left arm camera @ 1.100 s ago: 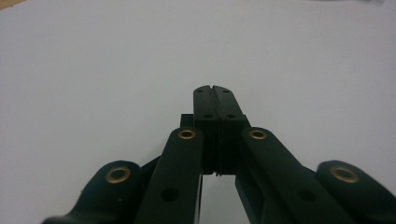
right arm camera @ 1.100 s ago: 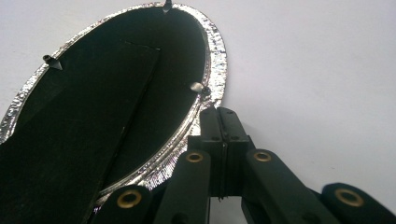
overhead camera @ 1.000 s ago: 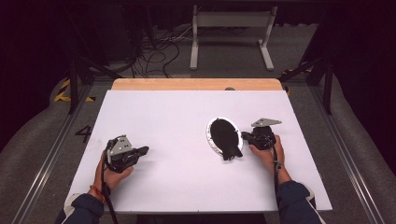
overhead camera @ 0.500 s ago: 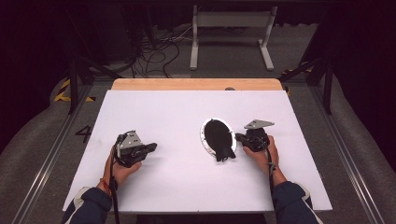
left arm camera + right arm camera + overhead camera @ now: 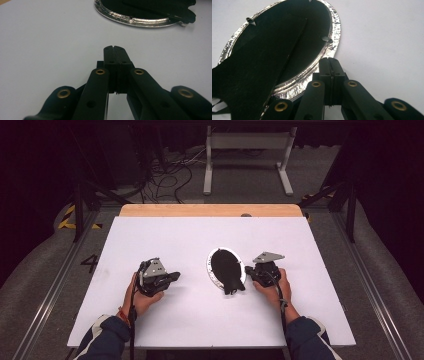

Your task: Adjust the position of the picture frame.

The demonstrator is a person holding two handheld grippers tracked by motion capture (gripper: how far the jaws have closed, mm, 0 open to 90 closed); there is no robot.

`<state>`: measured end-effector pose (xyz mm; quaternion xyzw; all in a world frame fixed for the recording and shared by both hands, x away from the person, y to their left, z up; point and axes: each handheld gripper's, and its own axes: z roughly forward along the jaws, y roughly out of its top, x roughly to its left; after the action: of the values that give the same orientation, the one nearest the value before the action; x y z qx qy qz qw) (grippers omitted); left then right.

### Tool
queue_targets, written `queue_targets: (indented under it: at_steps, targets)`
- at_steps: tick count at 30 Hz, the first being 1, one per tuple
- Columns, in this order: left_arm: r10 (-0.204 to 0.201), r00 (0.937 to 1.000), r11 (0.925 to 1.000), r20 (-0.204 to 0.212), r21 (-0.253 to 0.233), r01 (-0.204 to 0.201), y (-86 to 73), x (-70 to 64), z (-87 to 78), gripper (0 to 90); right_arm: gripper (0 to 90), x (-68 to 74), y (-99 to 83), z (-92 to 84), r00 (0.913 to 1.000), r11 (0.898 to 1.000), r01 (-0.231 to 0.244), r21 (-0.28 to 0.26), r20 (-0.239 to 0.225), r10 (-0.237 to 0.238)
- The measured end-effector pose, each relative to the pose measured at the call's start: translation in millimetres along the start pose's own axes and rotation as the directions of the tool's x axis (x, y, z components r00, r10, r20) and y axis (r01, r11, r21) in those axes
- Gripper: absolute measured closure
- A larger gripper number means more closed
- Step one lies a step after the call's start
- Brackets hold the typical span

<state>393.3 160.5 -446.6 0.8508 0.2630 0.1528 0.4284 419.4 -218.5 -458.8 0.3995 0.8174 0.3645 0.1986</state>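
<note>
Foil-rimmed dish [image 5: 214,270] with black cloth [image 5: 227,270] lies mid-worktop [image 5: 300,250]. Right gripper [image 5: 331,61]: jaws pressed together, empty, tips at dish's rim. Left gripper [image 5: 115,48]: jaws together, empty, well apart from dish. Approach step, likely; next, jaws must part to grip.

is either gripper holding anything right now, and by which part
Nothing is held. The left gripper is shut on nothing, apart from the foil-rimmed dish; the right gripper is shut empty at its rim.
</note>
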Motion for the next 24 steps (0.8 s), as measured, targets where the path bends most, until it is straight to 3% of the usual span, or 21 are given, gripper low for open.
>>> queue_targets:
  at_steps: [7, 11, 15, 24]
  targets:
    - [-0.008, 0.9999, 1.0, 0.006, 0.004, 0.008, -6.6, -2.8, -4.4, 89.0, 90.0, 16.5, -3.1, -2.7, 0.999, 0.999, 0.045, -0.006, -0.001, -0.045]
    - [-0.009, 0.9998, 0.9999, 0.015, 0.007, 0.009, -6.6, -5.2, -2.4, 88.6, 90.0, 20.7, -4.1, -3.9, 0.9989, 0.999, 0.046, -0.006, -0.012, -0.046]
    - [0.024, 0.9993, 0.9993, 0.029, 0.027, -0.025, -5.6, -11.8, 2.8, 88.5, 90.0, 28.9, -6.9, -7.5, 0.9975, 0.998, 0.066, -0.004, -0.025, -0.066]
    - [0.039, 0.9988, 0.9982, 0.029, 0.044, -0.04, -10.3, -15.4, -0.5, 88.4, 90.0, 44.1, -12.6, -14.4, 0.9921, 0.994, 0.111, -0.005, -0.059, -0.111]
